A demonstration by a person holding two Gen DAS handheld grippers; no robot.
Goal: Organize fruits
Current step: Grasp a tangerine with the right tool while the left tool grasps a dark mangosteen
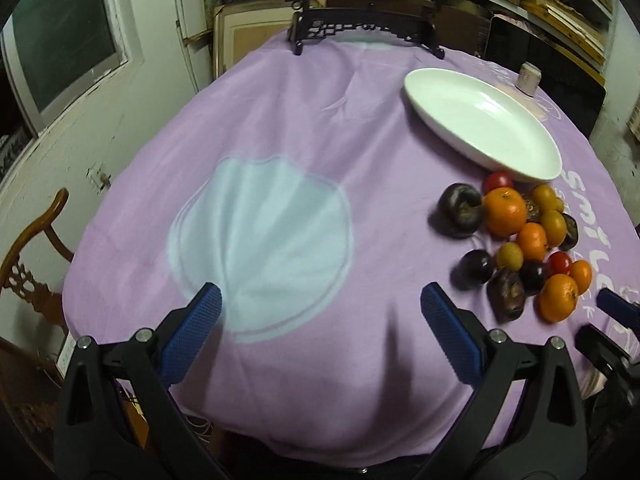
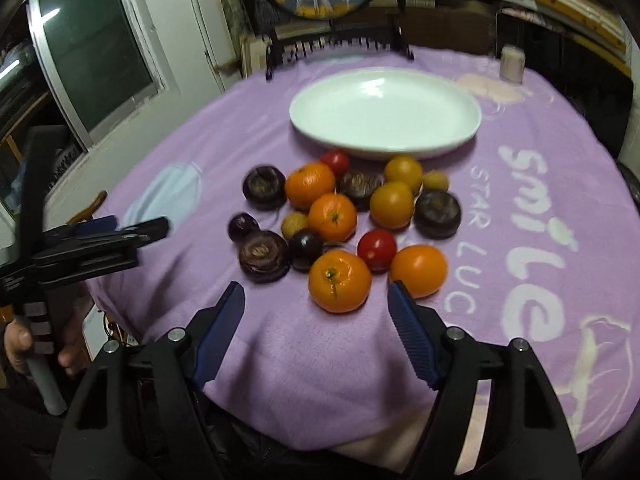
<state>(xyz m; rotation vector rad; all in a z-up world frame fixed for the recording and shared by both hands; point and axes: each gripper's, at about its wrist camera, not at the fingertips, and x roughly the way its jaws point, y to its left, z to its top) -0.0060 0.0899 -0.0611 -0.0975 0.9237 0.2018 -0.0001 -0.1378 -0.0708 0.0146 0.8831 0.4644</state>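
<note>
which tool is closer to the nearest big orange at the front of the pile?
Right. The right tool sits open just short of that orange; the left tool hovers open over bare cloth, off to its left.

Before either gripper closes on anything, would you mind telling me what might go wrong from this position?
1. The round fruits lie tightly clustered on the purple cloth. Closing the open right gripper on the nearest orange tangerine may nudge the red tomato and set neighbours rolling.
2. The soft-looking tomato could bruise under a hard squeeze.
3. The empty white oval plate lies beyond the pile, so a carried fruit passes over the others; a slip could scatter them.
</note>
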